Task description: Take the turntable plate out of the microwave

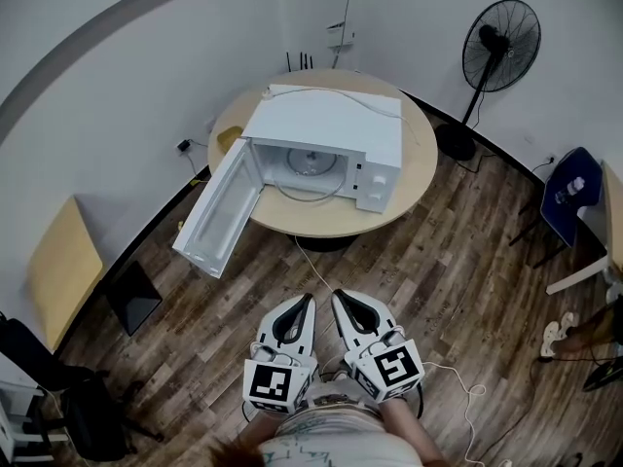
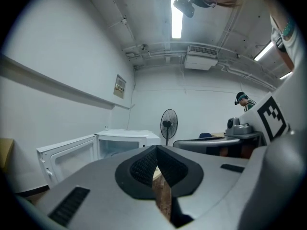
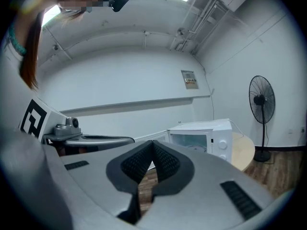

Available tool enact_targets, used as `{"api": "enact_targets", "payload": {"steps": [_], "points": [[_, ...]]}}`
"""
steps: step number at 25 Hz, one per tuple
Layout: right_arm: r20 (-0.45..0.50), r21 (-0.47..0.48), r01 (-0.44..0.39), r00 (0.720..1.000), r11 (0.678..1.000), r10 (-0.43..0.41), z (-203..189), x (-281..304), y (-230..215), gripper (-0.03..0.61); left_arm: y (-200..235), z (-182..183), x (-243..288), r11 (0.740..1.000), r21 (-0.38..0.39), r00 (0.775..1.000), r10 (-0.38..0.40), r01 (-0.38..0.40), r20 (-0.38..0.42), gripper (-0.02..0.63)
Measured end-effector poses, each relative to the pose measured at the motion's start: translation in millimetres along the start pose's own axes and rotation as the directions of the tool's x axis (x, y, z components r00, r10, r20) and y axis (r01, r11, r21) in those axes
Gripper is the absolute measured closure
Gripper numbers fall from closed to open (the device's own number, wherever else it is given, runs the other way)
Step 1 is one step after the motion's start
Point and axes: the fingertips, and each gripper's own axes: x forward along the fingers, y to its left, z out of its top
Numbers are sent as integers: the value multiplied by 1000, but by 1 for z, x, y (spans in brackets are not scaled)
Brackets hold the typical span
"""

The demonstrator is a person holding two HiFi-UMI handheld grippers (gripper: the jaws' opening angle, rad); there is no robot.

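A white microwave [image 1: 331,129] stands on a round wooden table [image 1: 419,188], its door [image 1: 219,212] swung wide open to the left. Inside lies the glass turntable plate [image 1: 313,161]. Both grippers hover side by side over the wooden floor, well short of the table. My left gripper [image 1: 305,302] is shut and empty; my right gripper [image 1: 338,297] is shut and empty too. The left gripper view shows the microwave [image 2: 125,141] beyond the closed left gripper [image 2: 156,148]. In the right gripper view the microwave [image 3: 204,139] sits right of the closed right gripper [image 3: 152,143].
A black pedestal fan [image 1: 498,49] stands right of the table. A blue chair [image 1: 569,195] is at the far right, a wooden-topped piece of furniture [image 1: 58,270] and dark items at the left. A white cable [image 1: 316,266] runs across the floor from the table. Another person [image 2: 244,101] stands in the distance.
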Motion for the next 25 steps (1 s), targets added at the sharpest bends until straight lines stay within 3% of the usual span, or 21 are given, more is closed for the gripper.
{"api": "enact_targets", "payload": {"steps": [11,25], "points": [[-6,-10,51,999,999,-51,10,85,-32,588,57,15,74,995,15,995,-94,95,-9,601],[-35,-16,66,997,998,-67,8,147,-39,588,105,14,102,992,4,991,-129,130,-33,601]]}}
